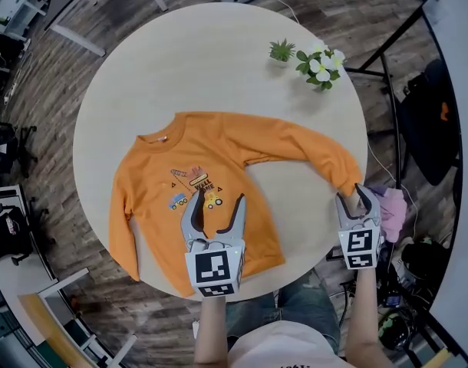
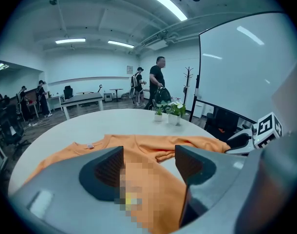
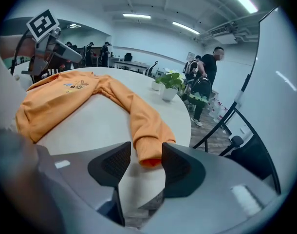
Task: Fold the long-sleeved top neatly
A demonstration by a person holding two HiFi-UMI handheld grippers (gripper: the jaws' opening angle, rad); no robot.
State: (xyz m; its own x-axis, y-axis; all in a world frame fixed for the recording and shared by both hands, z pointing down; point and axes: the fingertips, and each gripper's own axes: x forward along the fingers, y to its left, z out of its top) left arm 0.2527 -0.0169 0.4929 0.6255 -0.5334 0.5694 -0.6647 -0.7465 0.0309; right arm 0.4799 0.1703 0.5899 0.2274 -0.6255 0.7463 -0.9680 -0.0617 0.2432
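In the head view, the orange long-sleeved top [image 1: 207, 156] lay front up on the round worktop [image 1: 219, 60], its hem towards the near edge and its collar towards the left. One sleeve ran down beside the body on the left; the other stretched out towards the right edge, bent at the elbow, ending in a cuff [image 1: 347, 180] close to the rim. A small printed picture sat on the chest. The left gripper [image 1: 215, 205] hung above the lower body of the top, jaws released and wide apart. The right gripper [image 1: 353, 196] stood at the right edge with its tips at the cuff. Two small potted plants [image 1: 311, 58] stood near the far edge. In the left gripper view, the jaws of the left gripper [image 2: 148, 165] were spread, grasping nothing, with the top [image 2: 153, 141] lying flat below and beyond them. In the right gripper view, the right gripper [image 3: 146, 161] had its jaws apart around the cuff [image 3: 148, 149], which lay between them unpinched, close against the right-hand pad, the sleeve slightly rumpled behind it.
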